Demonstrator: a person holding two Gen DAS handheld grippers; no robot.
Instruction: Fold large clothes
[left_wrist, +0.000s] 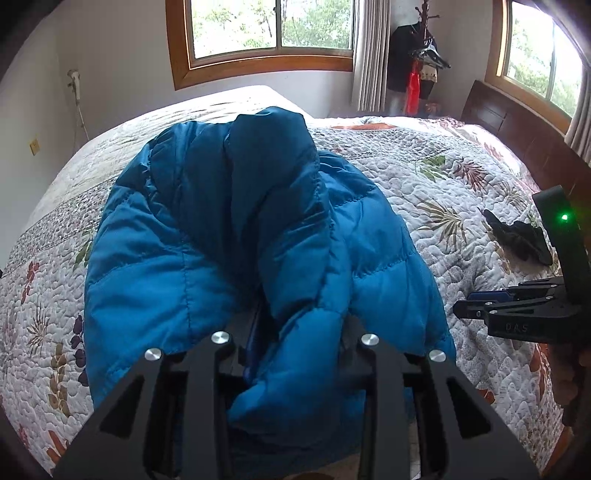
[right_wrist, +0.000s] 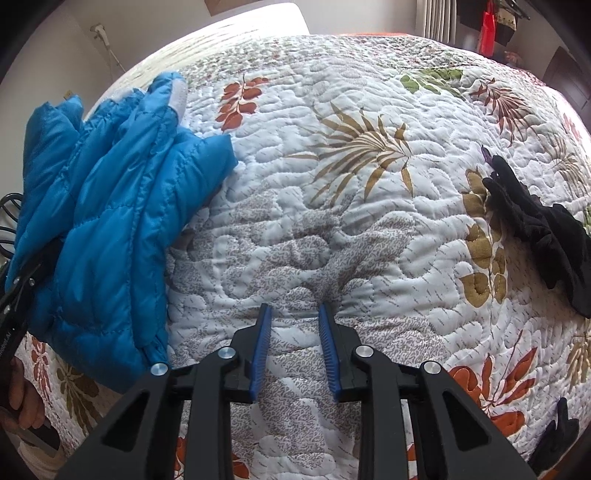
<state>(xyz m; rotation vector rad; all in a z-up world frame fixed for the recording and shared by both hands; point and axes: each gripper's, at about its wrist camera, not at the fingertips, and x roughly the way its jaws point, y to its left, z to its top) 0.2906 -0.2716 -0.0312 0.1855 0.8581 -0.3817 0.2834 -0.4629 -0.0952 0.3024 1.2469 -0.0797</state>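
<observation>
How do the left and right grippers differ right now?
The left gripper has the blue jacket bunched between its jaws; the right gripper has nothing between its blue pads. The left is over the jacket, the right over bare quilt. Both point down at the bed.

Left gripper jaws' tips buried under blue jacket folds.

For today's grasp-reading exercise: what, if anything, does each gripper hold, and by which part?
The left gripper has a bunched fold of the blue padded jacket between its fingers, at the near edge. The right gripper holds nothing, open above the quilt.
</observation>
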